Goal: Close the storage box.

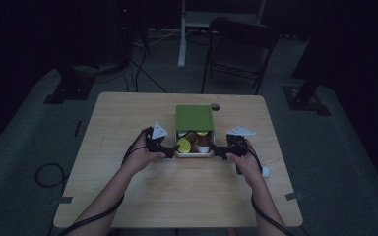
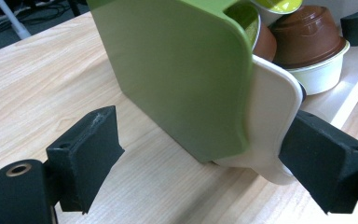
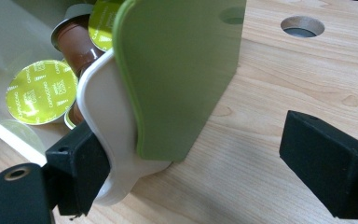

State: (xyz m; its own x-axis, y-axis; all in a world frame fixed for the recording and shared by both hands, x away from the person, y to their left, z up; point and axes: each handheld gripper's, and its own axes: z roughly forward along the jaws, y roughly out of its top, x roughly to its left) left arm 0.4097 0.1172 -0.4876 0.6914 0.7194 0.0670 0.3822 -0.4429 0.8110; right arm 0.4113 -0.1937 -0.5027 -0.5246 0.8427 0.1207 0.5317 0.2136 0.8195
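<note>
A green box (image 1: 194, 117) stands mid-table with its white drawer (image 1: 195, 154) pulled out toward me. The drawer holds several coffee capsules (image 1: 183, 145), brown ones (image 2: 314, 42) and ones with lime foil lids (image 3: 39, 91). My left gripper (image 1: 173, 150) is at the drawer's left front corner. It is open and straddles the green shell (image 2: 177, 70), with one jaw against the white drawer wall (image 2: 270, 116). My right gripper (image 1: 217, 151) is at the right front corner, also open. Its inner jaw touches the white drawer wall (image 3: 107, 116) beside the green shell (image 3: 182, 70).
A round hole (image 3: 302, 25) is cut in the wooden table (image 1: 187, 196) just behind the box. A small white object (image 1: 265, 171) lies by my right hand. Beyond the table stand a folding chair (image 1: 238, 49) and a white stand (image 1: 182, 34); cables lie on the floor.
</note>
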